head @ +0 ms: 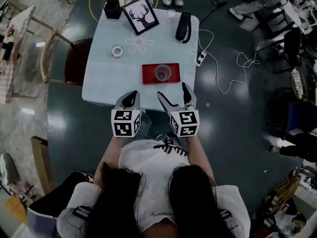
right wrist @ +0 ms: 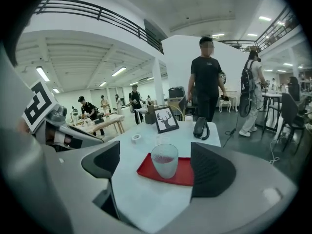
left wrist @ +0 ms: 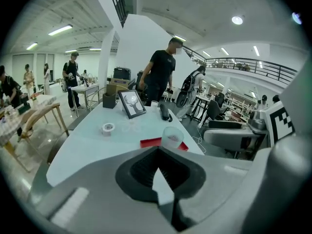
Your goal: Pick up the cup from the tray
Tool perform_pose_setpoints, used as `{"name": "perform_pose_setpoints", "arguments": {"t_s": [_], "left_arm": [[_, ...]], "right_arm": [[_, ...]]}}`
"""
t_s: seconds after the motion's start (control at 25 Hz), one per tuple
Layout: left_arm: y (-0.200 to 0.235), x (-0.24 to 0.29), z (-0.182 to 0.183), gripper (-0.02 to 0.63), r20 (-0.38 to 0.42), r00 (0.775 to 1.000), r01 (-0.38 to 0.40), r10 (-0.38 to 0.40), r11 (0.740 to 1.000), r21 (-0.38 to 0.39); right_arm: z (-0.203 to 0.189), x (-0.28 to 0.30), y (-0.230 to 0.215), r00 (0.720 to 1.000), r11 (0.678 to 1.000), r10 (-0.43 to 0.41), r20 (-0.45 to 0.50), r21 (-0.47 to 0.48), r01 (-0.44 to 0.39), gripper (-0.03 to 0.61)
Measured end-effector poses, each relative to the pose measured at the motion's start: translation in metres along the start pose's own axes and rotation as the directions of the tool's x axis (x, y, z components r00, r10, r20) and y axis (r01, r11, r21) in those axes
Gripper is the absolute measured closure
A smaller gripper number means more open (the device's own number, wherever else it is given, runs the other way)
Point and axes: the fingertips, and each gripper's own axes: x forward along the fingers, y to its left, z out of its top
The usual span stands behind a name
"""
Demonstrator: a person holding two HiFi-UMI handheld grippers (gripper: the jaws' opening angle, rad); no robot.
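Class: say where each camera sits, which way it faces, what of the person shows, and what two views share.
Head view: on the head, steeply down at the table; hair, arms, left gripper, right gripper.
Left gripper view: on the left gripper, across the table; shut jaws show.
Right gripper view: on the right gripper, toward the cup; open jaws show.
Shared: cup on red tray.

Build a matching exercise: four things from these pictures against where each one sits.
Things
1 cup
2 tape roll
3 deer picture
4 power strip

Places
a on the floor, by the right edge of the table
b table's far end
c on the red tray
d table's left half

Pairs: 1-c, 2-d, 3-b, 4-a
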Motion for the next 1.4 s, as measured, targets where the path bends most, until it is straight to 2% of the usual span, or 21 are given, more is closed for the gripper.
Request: {"name": "perform_pose_setpoints", "arguments": {"t_s": [0.32, 0.52, 0.68, 0.84, 1.0, 1.24, 1.4], "left_arm": [[0.021, 0.035, 0.015, 0.614, -0.059, 0.997, 0.041, -0.039, 0.999, 0.032], [0.035, 0.055, 0.013, 0.614, -0.109, 0.993, 0.057, -0.052, 0.998, 0.039], [0.048, 0.067, 0.010, 0.614, -0.140, 0.989, 0.060, -0.053, 0.997, 0.042], [0.052, 0.072, 0.005, 0.614, -0.161, 0.985, 0.072, -0.063, 0.996, 0.047], [0.059, 0.074, -0.001, 0.614, -0.186, 0.980, 0.079, -0.066, 0.995, 0.059], [0.070, 0.073, -0.008, 0.614, -0.217, 0.974, 0.078, -0.061, 0.994, 0.071], [0.072, 0.074, -0.010, 0.614, -0.224, 0.972, 0.085, -0.068, 0.994, 0.065]], "right_arm": [[-0.011, 0.063, -0.007, 0.997, 0.999, -0.023, -0.068, -0.037, 0.021, 0.081], [-0.035, 0.092, -0.018, 0.990, 0.998, -0.063, -0.123, -0.034, 0.060, 0.080], [-0.048, 0.110, -0.024, 0.985, 0.995, -0.097, -0.140, -0.009, 0.097, 0.080], [-0.053, 0.119, -0.027, 0.982, 0.993, -0.119, -0.145, -0.032, 0.115, 0.080], [-0.052, 0.125, -0.032, 0.979, 0.988, -0.156, -0.132, -0.036, 0.152, 0.116], [-0.055, 0.132, -0.025, 0.976, 0.987, -0.159, -0.151, -0.049, 0.153, 0.159], [-0.054, 0.130, -0.025, 0.966, 0.982, -0.185, -0.179, -0.081, 0.173, 0.163]]}}
